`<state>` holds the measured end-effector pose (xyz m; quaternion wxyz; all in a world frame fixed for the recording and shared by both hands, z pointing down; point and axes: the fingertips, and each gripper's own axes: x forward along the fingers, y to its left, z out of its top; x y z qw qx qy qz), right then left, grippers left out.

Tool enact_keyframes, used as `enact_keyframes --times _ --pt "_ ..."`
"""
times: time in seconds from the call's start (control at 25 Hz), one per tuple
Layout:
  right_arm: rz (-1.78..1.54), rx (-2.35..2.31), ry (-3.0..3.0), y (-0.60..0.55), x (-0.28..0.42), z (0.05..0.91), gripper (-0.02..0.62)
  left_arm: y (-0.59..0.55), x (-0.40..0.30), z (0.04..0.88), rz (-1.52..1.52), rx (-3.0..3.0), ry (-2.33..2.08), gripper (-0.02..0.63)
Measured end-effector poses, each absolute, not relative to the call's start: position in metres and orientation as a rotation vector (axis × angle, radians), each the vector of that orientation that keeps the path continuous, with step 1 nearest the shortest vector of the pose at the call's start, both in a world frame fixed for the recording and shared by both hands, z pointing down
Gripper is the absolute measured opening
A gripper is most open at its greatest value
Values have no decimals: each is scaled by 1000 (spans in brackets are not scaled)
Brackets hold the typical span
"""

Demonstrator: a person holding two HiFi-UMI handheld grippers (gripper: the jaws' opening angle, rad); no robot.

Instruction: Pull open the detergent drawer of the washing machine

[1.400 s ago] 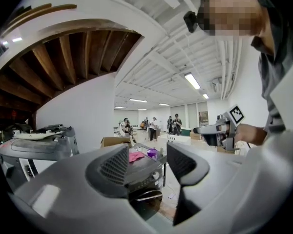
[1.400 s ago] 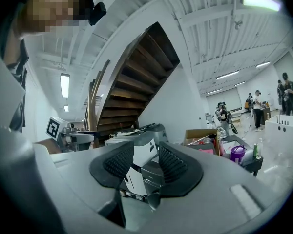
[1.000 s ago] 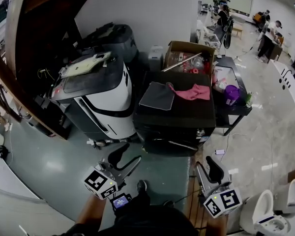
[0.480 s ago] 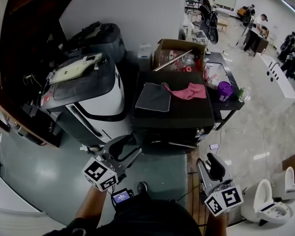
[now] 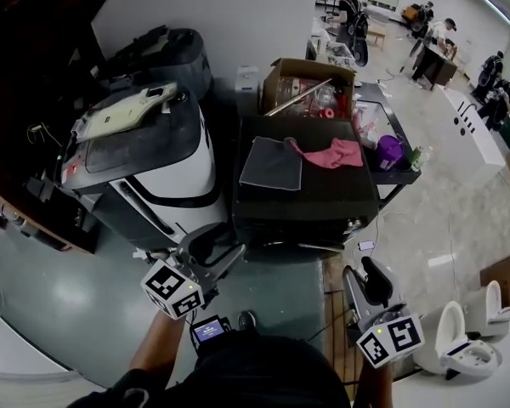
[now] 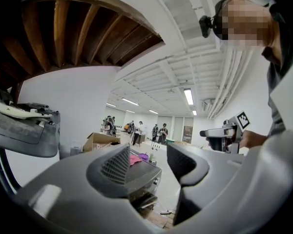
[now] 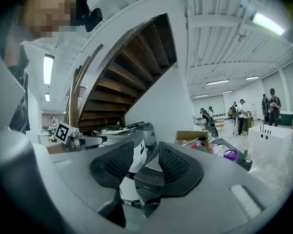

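Closing on the washing machine (image 5: 310,206) is what has just changed. In the head view the dark cabinet, with the grey cloth (image 5: 272,164) and pink cloth (image 5: 333,154) on its top, sits nearer to you than a second ago. Both tools have travelled with you. Your left gripper (image 5: 229,239) now lies just off the machine's near left corner, where before it hung well short of it. Your right gripper (image 5: 359,269) has come up toward the near right corner. Neither touches anything. Both pairs of tongs stand apart with only air between them, the left wider than the right. I judge this to be the approach, with the pull itself not begun, since nothing is gripped yet.

The head view looks steeply down on the machine's top and squashes its front panel into a thin dark strip. You cannot pick the detergent drawer out there. The left gripper view gives what that view lacks: a level look at the near front face, with a small round fitting (image 6: 156,181) near its upper right. Even so, the panel is too dark to show the drawer's edge. The right gripper view frames the machine's near corner between its jaws. It also shows the white-and-black unit (image 7: 131,164) standing to the left beyond it.
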<state>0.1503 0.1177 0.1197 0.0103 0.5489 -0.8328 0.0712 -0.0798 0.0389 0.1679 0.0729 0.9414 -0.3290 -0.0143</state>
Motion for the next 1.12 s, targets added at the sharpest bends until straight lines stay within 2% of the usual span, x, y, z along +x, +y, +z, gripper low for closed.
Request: enact_keyframes --times 0.6,1.12 --pt "368 1543 -2695 47 74 142 158 -16 -130 206 -90 2745 -983 268" --pt "749 1249 -2791 -22 46 243 160 -47 -159 256 -43 2580 -1150 268"
